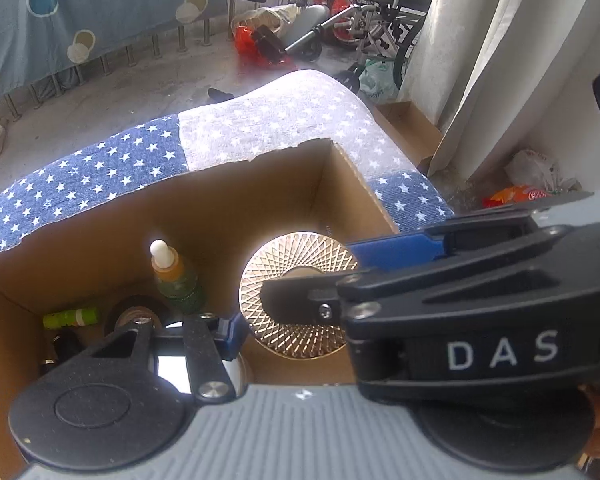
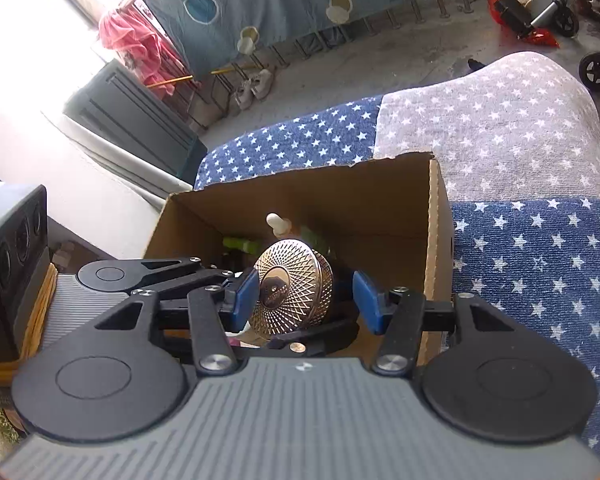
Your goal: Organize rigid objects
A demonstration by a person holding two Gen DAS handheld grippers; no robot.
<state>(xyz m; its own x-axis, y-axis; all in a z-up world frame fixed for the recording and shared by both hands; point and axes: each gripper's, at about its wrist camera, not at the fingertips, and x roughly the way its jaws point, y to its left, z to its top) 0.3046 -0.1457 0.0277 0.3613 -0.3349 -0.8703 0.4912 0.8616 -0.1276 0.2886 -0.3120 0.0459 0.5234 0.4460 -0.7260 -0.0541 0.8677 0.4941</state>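
Observation:
A round gold disc (image 1: 300,312) with an engraved lattice face hangs over an open cardboard box (image 1: 260,162). My left gripper (image 1: 300,328) is shut on it by its edges; its left blue pad touches the rim, and its right finger is hidden behind the other gripper. My right gripper (image 2: 306,304) reaches in from the right, open, with its blue pads (image 2: 366,304) either side of the disc (image 2: 292,296); the right pad stands apart from it. Inside the box lie a dropper bottle (image 1: 172,276), a green tube (image 1: 70,317) and a black round item (image 1: 132,312).
The box (image 2: 436,240) rests on a blue and grey star-patterned cloth (image 2: 520,128) over a raised surface. Beyond it is grey floor with shoes (image 2: 256,84), a hanging blue sheet (image 1: 80,8), a wheelchair (image 1: 380,12) and a white curtain (image 1: 480,60).

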